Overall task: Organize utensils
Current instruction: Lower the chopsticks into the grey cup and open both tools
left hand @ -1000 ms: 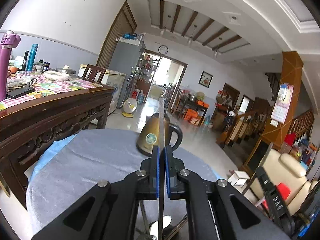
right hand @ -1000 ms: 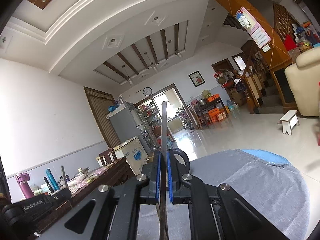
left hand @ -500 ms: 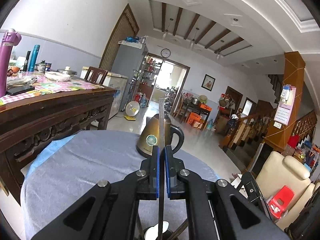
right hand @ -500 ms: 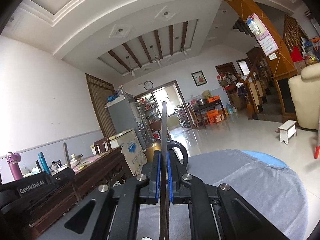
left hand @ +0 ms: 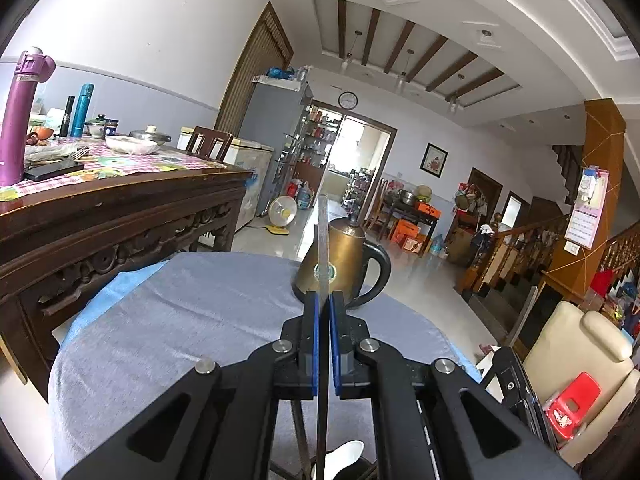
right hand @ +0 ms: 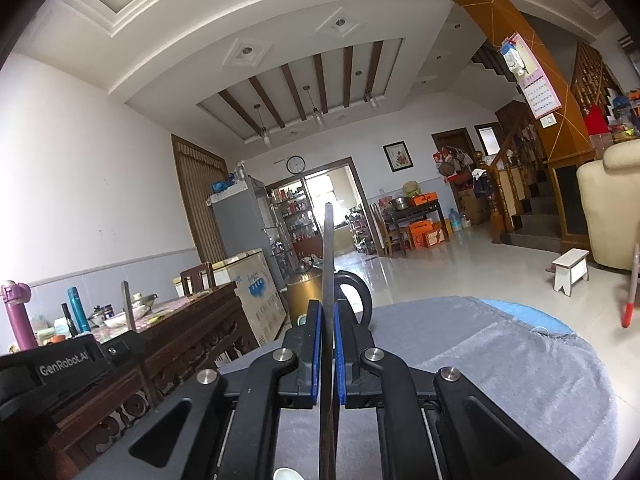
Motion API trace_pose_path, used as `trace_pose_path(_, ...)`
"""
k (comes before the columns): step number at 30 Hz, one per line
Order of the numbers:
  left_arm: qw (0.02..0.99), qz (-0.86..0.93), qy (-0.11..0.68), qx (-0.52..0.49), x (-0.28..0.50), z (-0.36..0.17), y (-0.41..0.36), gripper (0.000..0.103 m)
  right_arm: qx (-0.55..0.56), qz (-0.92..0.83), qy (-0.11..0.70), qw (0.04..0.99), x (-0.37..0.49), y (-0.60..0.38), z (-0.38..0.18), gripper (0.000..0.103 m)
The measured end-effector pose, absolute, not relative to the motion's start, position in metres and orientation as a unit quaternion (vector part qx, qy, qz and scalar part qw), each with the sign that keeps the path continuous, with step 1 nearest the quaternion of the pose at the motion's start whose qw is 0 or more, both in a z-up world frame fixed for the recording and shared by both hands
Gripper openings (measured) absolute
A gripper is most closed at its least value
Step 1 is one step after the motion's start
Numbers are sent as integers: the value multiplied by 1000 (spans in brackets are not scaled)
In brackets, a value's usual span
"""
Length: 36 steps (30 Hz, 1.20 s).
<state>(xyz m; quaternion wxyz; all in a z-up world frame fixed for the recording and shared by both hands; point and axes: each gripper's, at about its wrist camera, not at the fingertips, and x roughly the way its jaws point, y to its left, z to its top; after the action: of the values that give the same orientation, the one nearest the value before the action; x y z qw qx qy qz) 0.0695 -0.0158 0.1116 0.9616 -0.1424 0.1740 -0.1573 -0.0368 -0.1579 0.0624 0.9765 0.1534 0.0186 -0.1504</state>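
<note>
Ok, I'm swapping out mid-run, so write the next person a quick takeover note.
Left gripper: shut on a flat metal utensil handle, held upright.
Right gripper: shut on a second metal handle, also upright.
Both are over the grey-clothed round table, the brass kettle beyond.
A white spoon shows below.
Done: both picked up. Left: placing them; the holder is barely visible.

Over the last second the left wrist view has swung: the kettle [left hand: 340, 266], earlier left of the utensil handle [left hand: 322, 248], now sits behind it and to its right. The right wrist view has tipped down, showing less ceiling and more of the grey tablecloth [right hand: 500, 356]. The left gripper's body [right hand: 60, 364] has risen at its left edge.
</note>
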Motion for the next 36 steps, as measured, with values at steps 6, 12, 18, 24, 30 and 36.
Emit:
trace_pose_path(6,960,-152,185,-146,74,105,-12,5,146,-150,29,977,-35,-154,58,7)
trace_pose_path(12,958,-148,196,-150,77,98,-11,5,136,-144,39,979,-36,-148,56,7)
trace_pose_path(18,956,-148,204,-151,82,92,-8,5,139,-143,49,979,-41,-150,54,7)
trace_pose_path(24,948,-156,220,-169,89,85,-1,5,130,-127,62,981,-46,-145,53,7)
trace_pose_path(30,943,-155,230,-184,93,80,7,5,125,-112,69,983,-56,-144,51,7)
trace_pose_path(36,939,-163,235,-189,90,81,6,5,130,-111,77,982,-60,-149,46,7)
